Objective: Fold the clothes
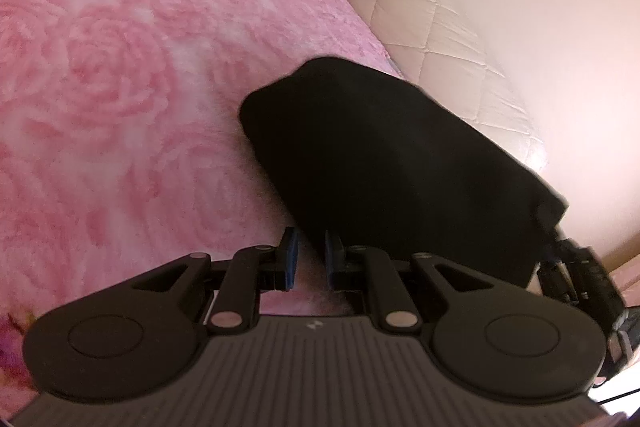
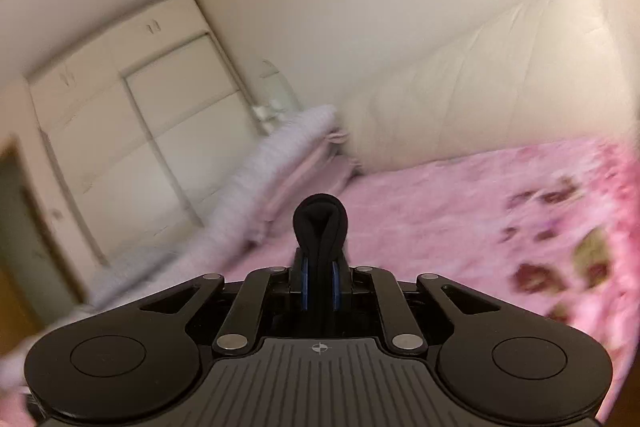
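Observation:
A black garment (image 1: 392, 163) hangs in a long slab above the pink rose-patterned bedspread (image 1: 120, 75) in the left wrist view. My left gripper (image 1: 311, 255) is open by a narrow gap, its blue pads (image 1: 291, 255) just below the garment's lower edge, with only bedspread showing between them. The garment's far right corner is pinched by my right gripper (image 1: 560, 247), seen at the frame's right edge. In the right wrist view that gripper (image 2: 320, 283) is shut on a fold of the black garment (image 2: 320, 223), which loops out past the fingertips.
A cream quilted headboard (image 1: 432, 27) runs along the bed's far side. Folded pink and white bedding (image 2: 288, 155) is stacked by the headboard (image 2: 480, 79). A cream wardrobe (image 2: 132, 115) stands beyond the bed. The bedspread (image 2: 460, 211) stretches to the right.

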`<state>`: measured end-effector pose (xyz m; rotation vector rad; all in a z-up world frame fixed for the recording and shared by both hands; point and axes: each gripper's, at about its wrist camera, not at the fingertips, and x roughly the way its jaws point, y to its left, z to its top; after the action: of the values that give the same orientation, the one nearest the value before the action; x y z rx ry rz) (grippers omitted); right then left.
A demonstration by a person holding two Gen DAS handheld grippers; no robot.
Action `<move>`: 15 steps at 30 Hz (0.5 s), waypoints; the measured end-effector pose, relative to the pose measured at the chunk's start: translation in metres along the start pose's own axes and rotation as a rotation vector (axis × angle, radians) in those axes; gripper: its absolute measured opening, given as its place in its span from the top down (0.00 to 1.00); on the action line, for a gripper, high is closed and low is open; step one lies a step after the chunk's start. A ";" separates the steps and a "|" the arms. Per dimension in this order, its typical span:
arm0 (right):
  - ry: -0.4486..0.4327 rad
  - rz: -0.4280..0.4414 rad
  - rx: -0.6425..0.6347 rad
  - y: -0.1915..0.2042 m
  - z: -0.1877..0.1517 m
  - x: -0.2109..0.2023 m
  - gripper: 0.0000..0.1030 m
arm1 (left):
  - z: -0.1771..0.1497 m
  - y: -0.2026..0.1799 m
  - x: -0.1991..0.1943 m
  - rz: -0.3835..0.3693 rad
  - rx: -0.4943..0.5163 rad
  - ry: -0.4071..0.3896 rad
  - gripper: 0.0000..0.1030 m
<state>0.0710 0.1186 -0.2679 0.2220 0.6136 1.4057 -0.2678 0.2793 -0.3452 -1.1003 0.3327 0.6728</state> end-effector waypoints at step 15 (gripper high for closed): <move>0.321 0.047 0.998 -0.055 -0.097 -0.019 0.27 | 0.022 0.027 -0.005 -0.059 -0.178 -0.033 0.69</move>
<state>0.0663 0.0704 -0.3705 0.8074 1.5609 1.0783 -0.2908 0.3048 -0.3523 -1.2618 0.2139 0.6764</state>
